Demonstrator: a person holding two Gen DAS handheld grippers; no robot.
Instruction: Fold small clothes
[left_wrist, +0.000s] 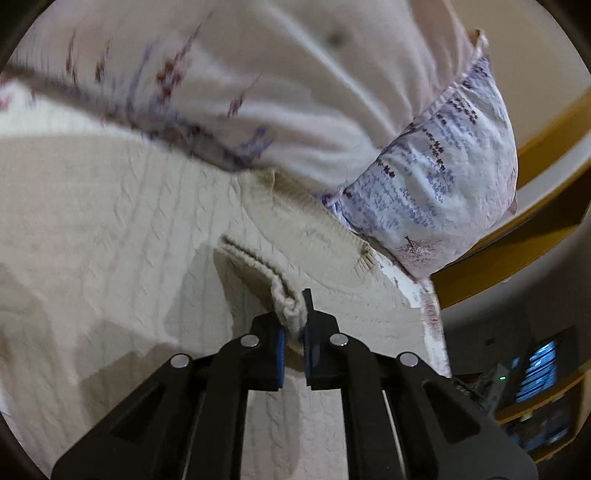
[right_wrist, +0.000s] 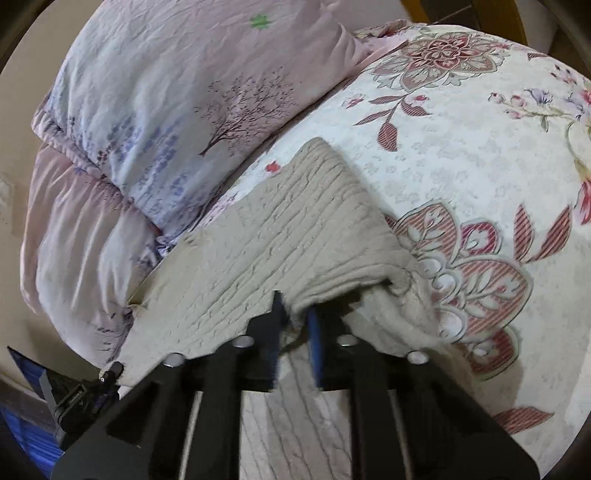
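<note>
A beige cable-knit sweater lies spread on the bed. In the left wrist view my left gripper is shut on a ribbed edge of it, and the knit bunches between the blue pads. In the right wrist view the sweater has a layer folded over. My right gripper is shut on the fold's near edge, with knit pinched between its fingers and more cloth hanging below them.
A floral quilt covers the bed under the sweater. A lilac tree-print pillow lies against the sweater's far side. A wooden bed frame and a shelf stand beyond the mattress edge.
</note>
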